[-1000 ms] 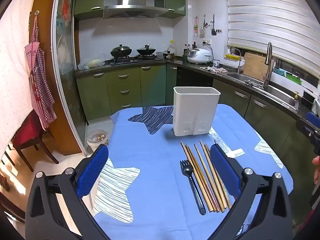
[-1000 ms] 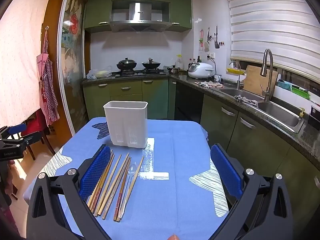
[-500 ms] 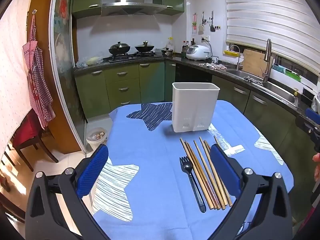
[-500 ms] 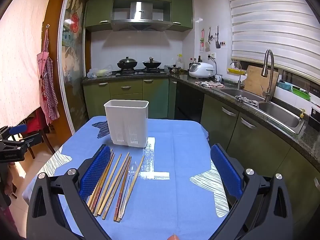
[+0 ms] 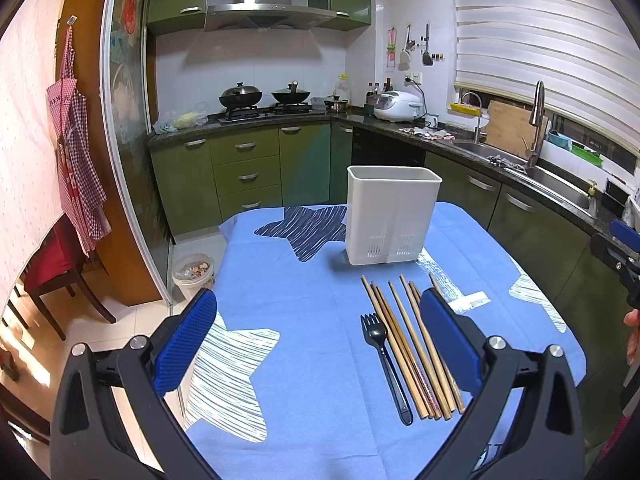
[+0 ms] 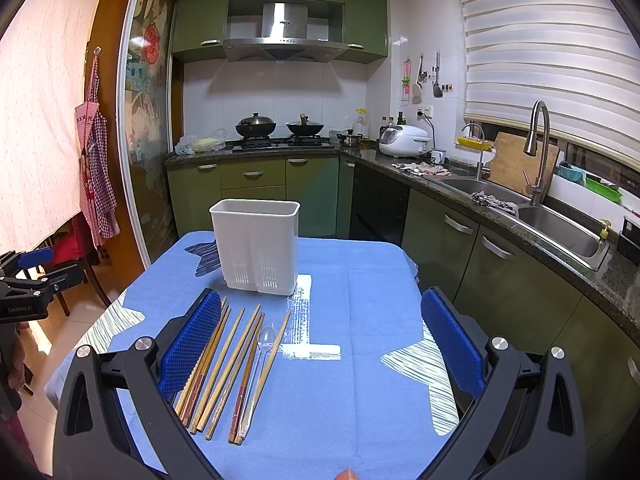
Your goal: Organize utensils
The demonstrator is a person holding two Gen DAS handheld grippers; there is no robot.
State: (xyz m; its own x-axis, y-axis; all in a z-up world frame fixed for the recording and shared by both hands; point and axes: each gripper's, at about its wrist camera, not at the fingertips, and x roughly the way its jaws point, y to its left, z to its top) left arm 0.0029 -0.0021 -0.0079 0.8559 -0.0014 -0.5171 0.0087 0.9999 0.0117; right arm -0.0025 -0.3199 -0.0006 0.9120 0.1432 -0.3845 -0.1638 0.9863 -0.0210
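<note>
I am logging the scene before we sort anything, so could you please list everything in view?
utensil holder: one, white, upright on the table's far side
chopsticks: several (exact count unclear), wooden, flat in a row before the holder
fork: one, black, left end of the row
spoon: one, clear, among the chopsticks
tablecloth: one, blue with stars, covering the table
woks: two, black, on the stove
rice cooker: one, white, on the counter
apron: one, red checked, hanging left
left gripper: jaws open, above the table
right gripper: jaws open, above the table

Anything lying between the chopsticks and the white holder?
No. Both wrist views show only bare blue tablecloth between the chopsticks and the holder.
</note>
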